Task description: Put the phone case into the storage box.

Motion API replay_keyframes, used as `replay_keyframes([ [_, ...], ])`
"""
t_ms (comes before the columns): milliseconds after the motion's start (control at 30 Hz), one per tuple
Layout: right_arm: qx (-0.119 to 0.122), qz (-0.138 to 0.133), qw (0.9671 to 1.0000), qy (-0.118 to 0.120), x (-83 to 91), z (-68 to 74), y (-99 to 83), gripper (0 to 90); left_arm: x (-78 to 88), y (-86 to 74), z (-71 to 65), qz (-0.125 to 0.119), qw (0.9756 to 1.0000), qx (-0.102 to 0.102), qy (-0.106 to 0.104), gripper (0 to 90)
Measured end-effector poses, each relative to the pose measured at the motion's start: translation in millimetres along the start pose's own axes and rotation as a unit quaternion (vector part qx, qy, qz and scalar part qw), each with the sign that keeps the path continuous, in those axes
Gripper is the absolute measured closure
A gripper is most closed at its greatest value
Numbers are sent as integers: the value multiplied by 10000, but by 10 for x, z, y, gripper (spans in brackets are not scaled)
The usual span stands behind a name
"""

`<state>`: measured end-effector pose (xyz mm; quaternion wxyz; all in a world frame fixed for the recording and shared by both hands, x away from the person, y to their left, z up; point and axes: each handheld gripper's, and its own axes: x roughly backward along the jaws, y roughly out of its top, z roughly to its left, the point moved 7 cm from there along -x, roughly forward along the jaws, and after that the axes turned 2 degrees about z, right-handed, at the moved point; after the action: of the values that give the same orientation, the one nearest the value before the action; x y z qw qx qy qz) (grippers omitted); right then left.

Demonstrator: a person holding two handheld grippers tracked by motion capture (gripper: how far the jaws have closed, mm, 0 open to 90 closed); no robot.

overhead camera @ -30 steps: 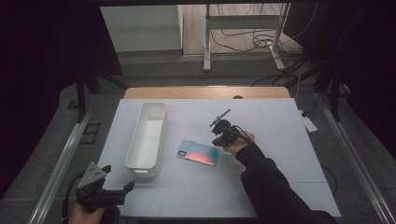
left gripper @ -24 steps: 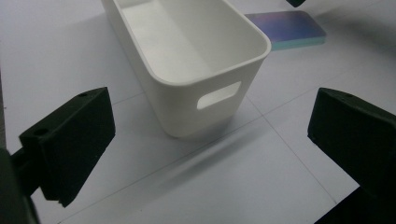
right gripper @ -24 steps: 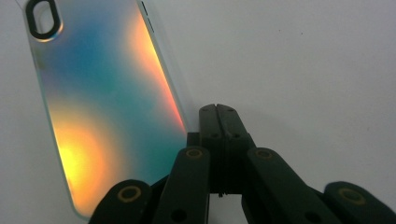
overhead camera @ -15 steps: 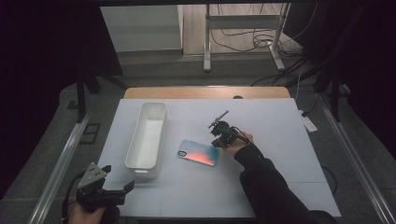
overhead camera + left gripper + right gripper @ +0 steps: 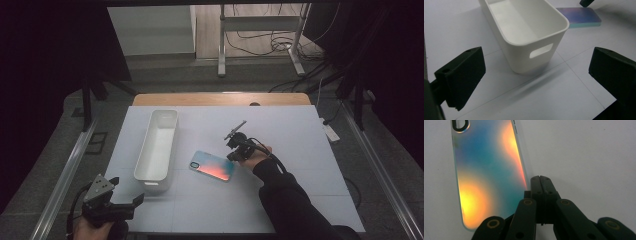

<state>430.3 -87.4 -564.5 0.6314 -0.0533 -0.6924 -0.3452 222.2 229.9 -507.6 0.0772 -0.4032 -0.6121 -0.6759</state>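
Resting jaws-together beside phone case [image 5: 489, 170], right gripper [image 5: 540, 181]; left gripper [image 5: 534, 72] wide apart facing bin [image 5: 524, 30]

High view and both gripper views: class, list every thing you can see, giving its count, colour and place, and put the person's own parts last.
Bin: one, white, oblong, empty, left of centre on the table.
Phone case: one, iridescent blue and orange, flat on the table right of the bin.
Table: one, pale surface.
Left gripper: one, black, jaws wide apart, near left corner, facing the bin's handle end.
Right gripper: one, black, jaws closed together, at the phone case's right edge.
Sleeve: one, black, on the right arm.
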Motion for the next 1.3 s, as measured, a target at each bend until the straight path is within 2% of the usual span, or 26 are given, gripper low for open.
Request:
replay_keyframes([
  [200,-40,8,10000,86,-2,65,-68,891,-1,0,0,4,10000,-1,3,13],
  [433,104,30,9998,146,-4,149,-136,891,-2,1,-1,7,10000,4,4,13],
  [533,43,9,9998,181,3,196,-153,891,-2,1,0,8,10000,3,6,13],
  [567,115,42,9997,194,10,217,-176,891,-3,0,-2,9,10000,9,-1,13],
  [600,61,28,9997,219,12,247,-177,891,-3,1,-3,10,10000,7,0,13],
  [733,111,43,9997,209,15,280,-190,891,-3,1,-3,14,10000,2,1,13],
  [1033,85,45,9997,204,25,276,-192,891,-2,1,-1,8,10000,4,6,13],
  [1300,44,-111,9996,246,149,247,-170,853,-4,1,-1,18,10000,-4,11,13],
])
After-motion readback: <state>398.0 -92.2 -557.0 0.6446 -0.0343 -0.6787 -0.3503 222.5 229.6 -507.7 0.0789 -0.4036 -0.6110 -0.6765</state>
